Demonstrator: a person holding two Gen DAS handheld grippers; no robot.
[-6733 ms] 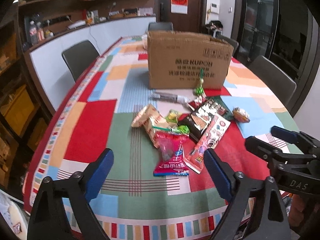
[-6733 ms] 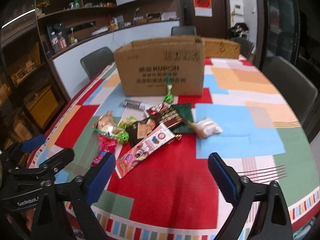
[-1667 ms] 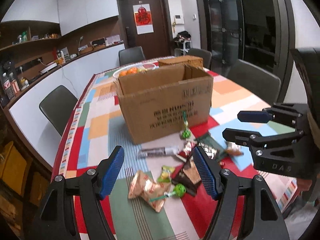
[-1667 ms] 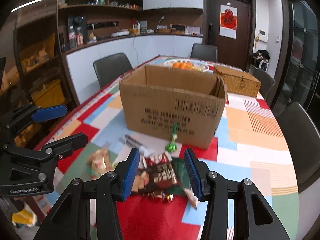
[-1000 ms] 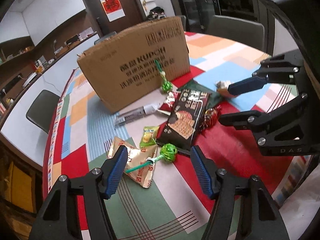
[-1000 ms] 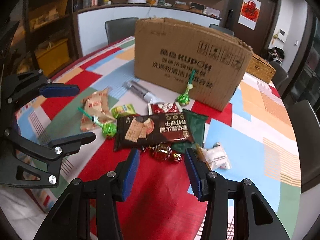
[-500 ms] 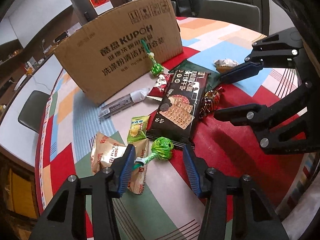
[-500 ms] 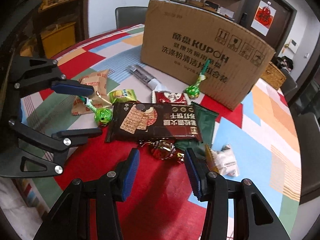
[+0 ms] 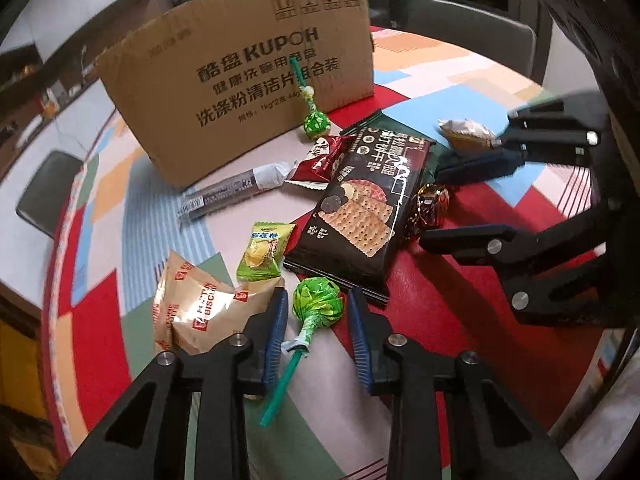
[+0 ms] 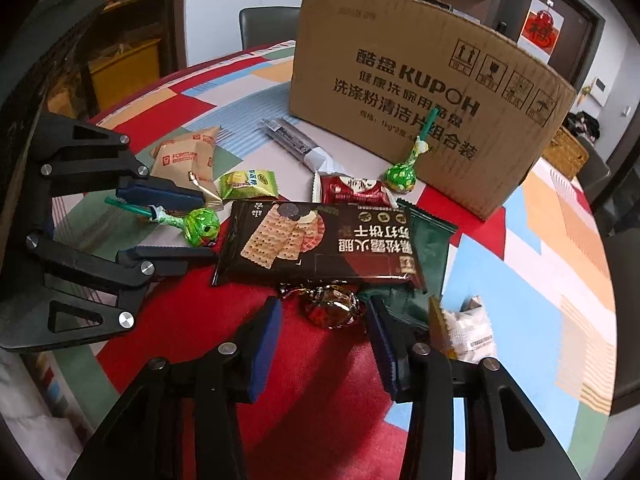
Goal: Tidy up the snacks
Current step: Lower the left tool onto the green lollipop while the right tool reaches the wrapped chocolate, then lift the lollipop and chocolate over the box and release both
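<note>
Both grippers had come down since the earlier frames: the left gripper (image 9: 316,320), jaws open, bracketed the green lollipop (image 9: 318,304) at lower centre; the right gripper (image 10: 322,340), also open, bracketed a foil candy (image 10: 330,306). Neither was gripped yet. Farther up, the cracker pack (image 10: 320,244) and other snacks lay before the cardboard box (image 10: 420,92), so most sorting seemed left.

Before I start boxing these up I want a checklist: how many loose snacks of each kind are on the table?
Green lollipops: 2
Foil-wrapped candies: 2
Flat snack packets: 6
Total: 10
</note>
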